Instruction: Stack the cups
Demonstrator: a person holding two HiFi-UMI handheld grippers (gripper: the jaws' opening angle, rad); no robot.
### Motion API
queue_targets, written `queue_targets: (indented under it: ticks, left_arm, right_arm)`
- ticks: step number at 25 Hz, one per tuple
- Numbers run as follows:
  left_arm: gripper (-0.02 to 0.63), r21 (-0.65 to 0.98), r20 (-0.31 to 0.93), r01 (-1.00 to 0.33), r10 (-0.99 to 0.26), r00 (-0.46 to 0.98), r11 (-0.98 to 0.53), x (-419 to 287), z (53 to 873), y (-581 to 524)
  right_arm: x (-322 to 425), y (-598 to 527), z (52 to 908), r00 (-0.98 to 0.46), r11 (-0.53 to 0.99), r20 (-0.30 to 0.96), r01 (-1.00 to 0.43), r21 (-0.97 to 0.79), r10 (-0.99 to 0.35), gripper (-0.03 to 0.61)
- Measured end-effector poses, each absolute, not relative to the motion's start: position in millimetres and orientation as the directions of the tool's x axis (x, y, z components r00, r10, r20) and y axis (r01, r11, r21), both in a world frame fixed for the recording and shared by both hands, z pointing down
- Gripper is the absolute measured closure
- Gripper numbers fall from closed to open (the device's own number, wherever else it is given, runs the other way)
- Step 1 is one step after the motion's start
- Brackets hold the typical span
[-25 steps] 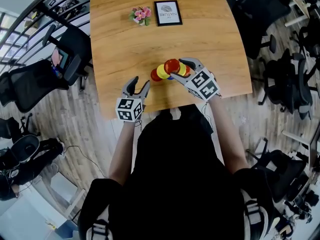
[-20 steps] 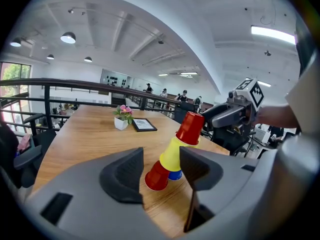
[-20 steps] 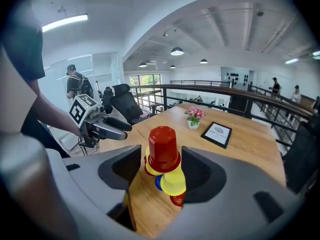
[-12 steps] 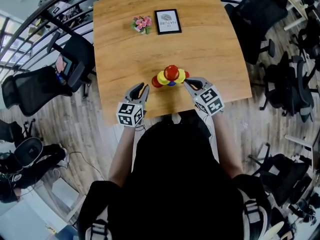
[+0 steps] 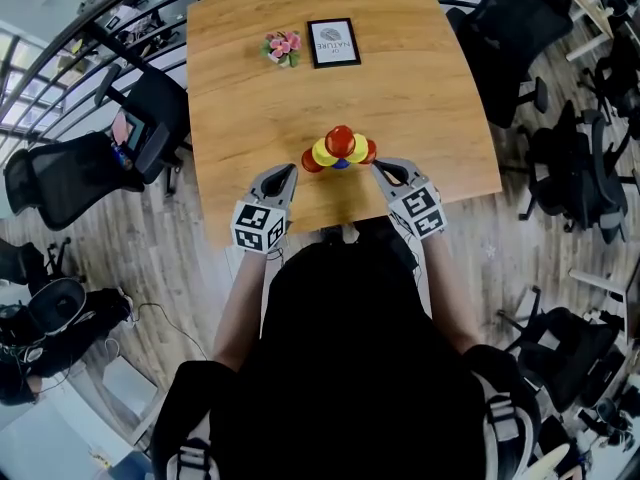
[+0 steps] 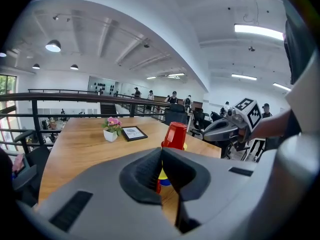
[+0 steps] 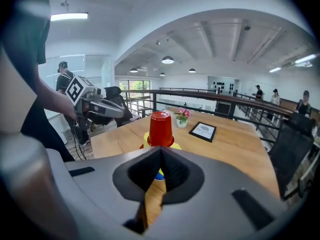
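A pyramid of upturned cups stands near the table's front edge. A red cup [image 5: 340, 140] tops it, over two yellow cups [image 5: 324, 153], with red cups [image 5: 311, 162] at the sides and a blue cup [image 5: 341, 164] low in the middle. My left gripper [image 5: 288, 173] hovers just left of the pyramid, my right gripper [image 5: 381, 171] just right of it. Neither touches a cup. Both have just been closing and now stand shut with nothing between the jaws. In the left gripper view the top red cup [image 6: 175, 135] rises beyond my left gripper [image 6: 161, 156]. In the right gripper view it [image 7: 160, 129] stands beyond my right gripper [image 7: 160, 156].
A small flower pot [image 5: 283, 46] and a framed picture [image 5: 334, 41] sit at the far side of the wooden table [image 5: 420, 88]. Office chairs [image 5: 70, 173] stand on the floor to the left and right. A railing runs behind the table.
Both grippers' jaws went from open to shut, on nothing. The right gripper drew back from the cups toward the table's front edge. The left gripper rose slightly.
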State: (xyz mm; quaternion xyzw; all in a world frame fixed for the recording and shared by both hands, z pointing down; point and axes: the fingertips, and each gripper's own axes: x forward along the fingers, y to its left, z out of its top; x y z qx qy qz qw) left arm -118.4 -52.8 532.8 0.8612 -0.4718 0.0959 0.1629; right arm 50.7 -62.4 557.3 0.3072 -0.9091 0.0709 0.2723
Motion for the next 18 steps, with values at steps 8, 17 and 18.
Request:
queue_targets:
  ticks: [8, 17, 18]
  left_arm:
    - [0.592, 0.182, 0.328, -0.840, -0.774, 0.542, -0.511, -116.3, 532.9, -49.2]
    - [0.592, 0.182, 0.336, -0.842, -0.772, 0.539, -0.508, -117.2, 535.2, -46.1]
    - [0.592, 0.181, 0.337, -0.842, -0.772, 0.538, -0.508, -117.4, 535.0, -46.3]
  right_arm:
    - [56.3, -60.7, 560.4, -0.657, 0.793, 0.539, -0.608, 0.036, -0.527, 0.571]
    - [56.2, -59.6, 566.4, -0.655, 0.793, 0.537, -0.608, 0.044, -0.531, 0.572]
    - [56.2, -59.8, 566.6, -0.655, 0.794, 0.538, -0.606, 0.045, -0.531, 0.571]
